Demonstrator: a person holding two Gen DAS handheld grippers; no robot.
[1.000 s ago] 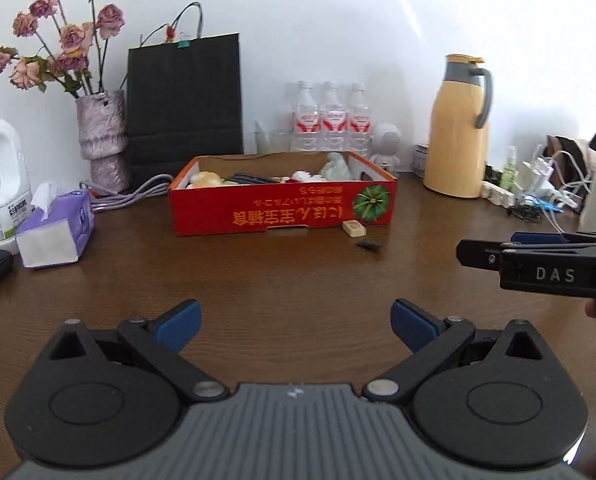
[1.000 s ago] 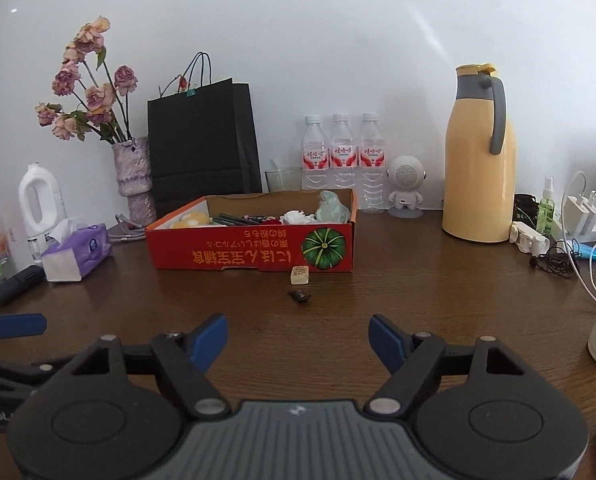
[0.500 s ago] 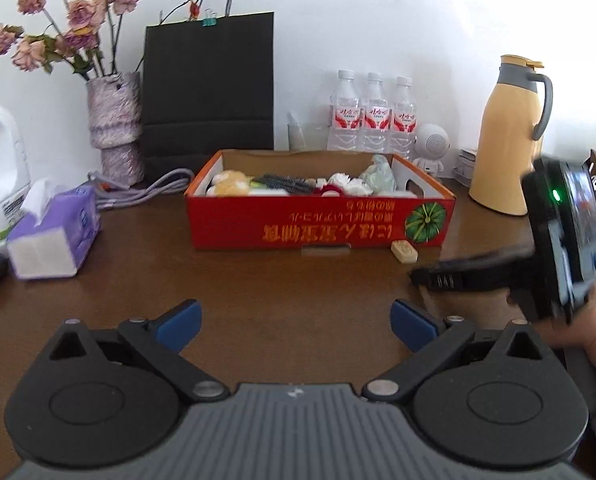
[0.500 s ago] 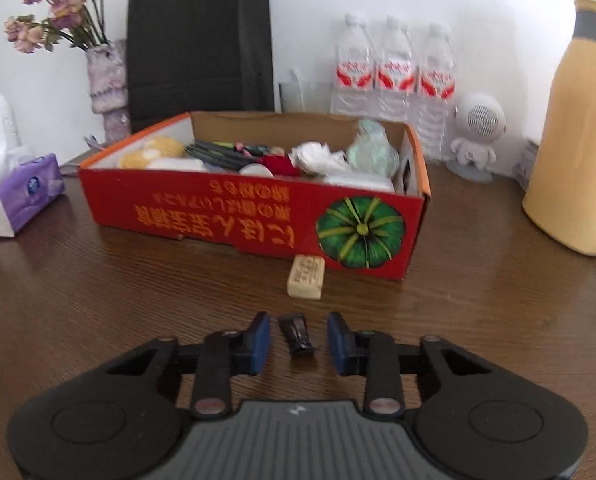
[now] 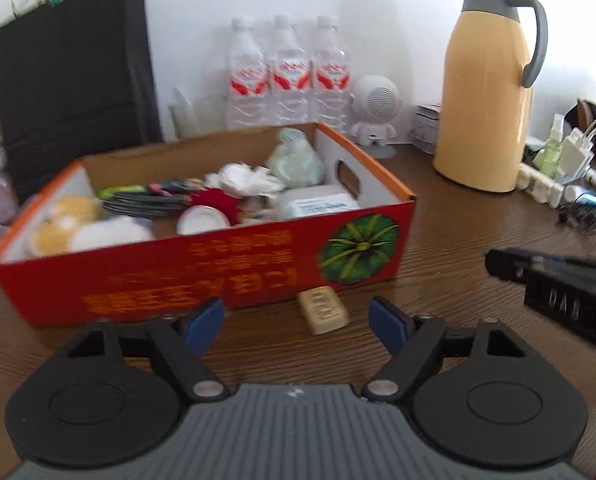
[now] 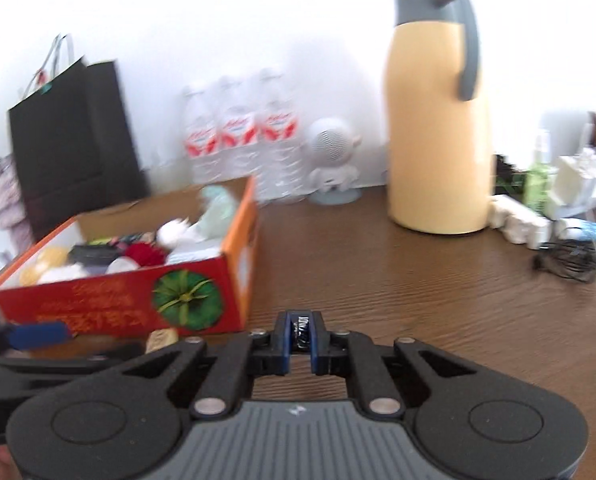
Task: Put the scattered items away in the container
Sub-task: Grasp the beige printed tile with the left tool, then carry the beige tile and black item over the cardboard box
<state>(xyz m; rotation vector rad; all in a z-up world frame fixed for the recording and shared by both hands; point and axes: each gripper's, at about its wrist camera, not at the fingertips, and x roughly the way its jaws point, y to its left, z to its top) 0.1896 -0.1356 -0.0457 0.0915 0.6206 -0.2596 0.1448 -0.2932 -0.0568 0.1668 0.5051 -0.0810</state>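
Note:
A red cardboard box holding several small items stands on the brown table. A small tan block lies on the table just in front of the box. My left gripper is closing, the block sits between its blue pads without touching them. My right gripper is shut on a small black clip, lifted a little above the table to the right of the box. The right gripper's tip shows at the right edge of the left wrist view.
A yellow thermos jug stands at the right rear. Three water bottles, a white figure speaker and a black paper bag line the wall. A power strip with cables lies far right.
My left gripper moved in toward the tan block and narrowed. My right gripper shut on the black clip and lifted it off the table, swinging right.

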